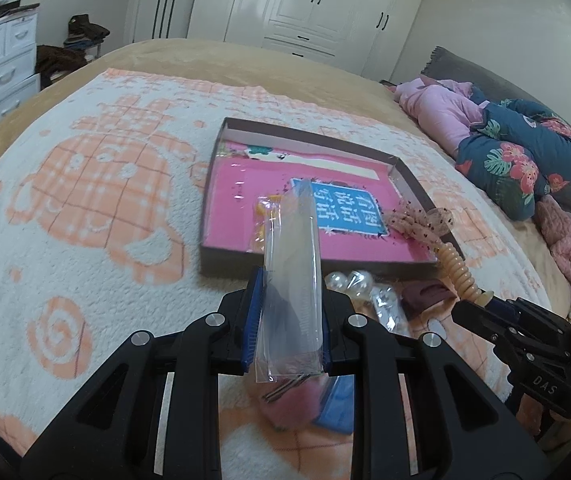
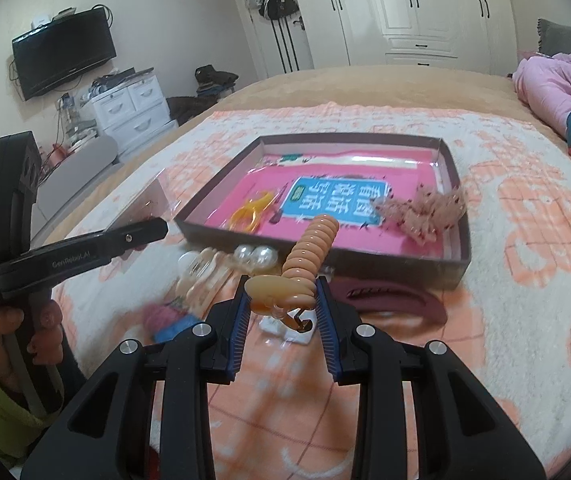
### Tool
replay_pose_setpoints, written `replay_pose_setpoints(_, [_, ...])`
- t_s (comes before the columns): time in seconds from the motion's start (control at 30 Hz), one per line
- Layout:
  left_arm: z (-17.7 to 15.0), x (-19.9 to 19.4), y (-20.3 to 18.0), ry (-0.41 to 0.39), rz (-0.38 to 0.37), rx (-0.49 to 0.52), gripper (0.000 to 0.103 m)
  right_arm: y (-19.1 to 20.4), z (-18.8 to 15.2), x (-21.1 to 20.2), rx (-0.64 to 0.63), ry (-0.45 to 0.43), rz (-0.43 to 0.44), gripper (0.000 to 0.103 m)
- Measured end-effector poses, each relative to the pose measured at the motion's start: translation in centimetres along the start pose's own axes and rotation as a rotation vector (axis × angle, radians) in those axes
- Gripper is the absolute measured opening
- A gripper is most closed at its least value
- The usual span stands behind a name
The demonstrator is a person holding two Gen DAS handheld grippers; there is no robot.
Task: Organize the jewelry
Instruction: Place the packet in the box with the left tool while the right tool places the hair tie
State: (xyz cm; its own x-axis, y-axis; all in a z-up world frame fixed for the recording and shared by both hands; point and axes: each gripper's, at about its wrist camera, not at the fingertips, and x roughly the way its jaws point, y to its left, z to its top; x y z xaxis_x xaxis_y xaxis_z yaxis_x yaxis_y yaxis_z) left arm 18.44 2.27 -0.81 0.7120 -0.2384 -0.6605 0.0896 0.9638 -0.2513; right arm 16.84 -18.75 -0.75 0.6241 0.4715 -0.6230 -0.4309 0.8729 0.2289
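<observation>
Clear plastic sleeve pinched in left tool; only right view shows right tool gripping peach coil.

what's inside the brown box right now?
Inside the brown box: a pink book lining the bottom, a yellow clip on it, and the frilly end of the peach spiral hair tie. Whatever lies under the book is covered.

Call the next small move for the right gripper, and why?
Probably carry it forward over the box and release. The right gripper is shut on the coil hair tie, whose bow end already hangs over the near wall. The left gripper holds a clear bag.
</observation>
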Motion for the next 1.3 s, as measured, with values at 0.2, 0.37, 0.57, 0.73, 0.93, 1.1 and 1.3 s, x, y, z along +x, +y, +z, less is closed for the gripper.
replay_pose_setpoints(0.2, [1.2, 1.1, -1.3, -0.003, -0.009, 0.022, 0.016, -1.4, 1.1, 0.3, 0.009, -0.023, -0.022, 0.030])
replay_pose_setpoints(0.37, [2.1, 2.1, -2.2, -0.002, -0.014, 0.038, 0.016, -2.5, 1.8, 0.6, 0.018, -0.037, -0.043, 0.030])
replay_pose_setpoints(0.57, [3.5, 3.2, -3.1, -0.007, -0.018, 0.049, 0.016, -3.9, 2.9, 1.1, 0.026, -0.048, -0.070, 0.030])
replay_pose_setpoints(0.73, [4.3, 4.4, -3.8, 0.001, -0.011, 0.067, 0.016, -5.1, 3.7, 1.6, 0.033, -0.057, -0.092, 0.030])
replay_pose_setpoints(0.93, [4.9, 5.9, -4.1, 0.017, -0.004, 0.073, 0.016, -6.8, 4.4, 2.4, 0.047, -0.058, -0.128, 0.030])
replay_pose_setpoints(1.1, [5.2, 7.1, -4.3, 0.036, 0.003, 0.089, 0.016, -8.1, 4.8, 3.3, 0.051, -0.050, -0.155, 0.030])
replay_pose_setpoints(1.3, [5.5, 8.5, -4.4, 0.066, 0.003, 0.093, 0.016, -8.8, 5.1, 4.3, 0.040, -0.040, -0.175, 0.030])
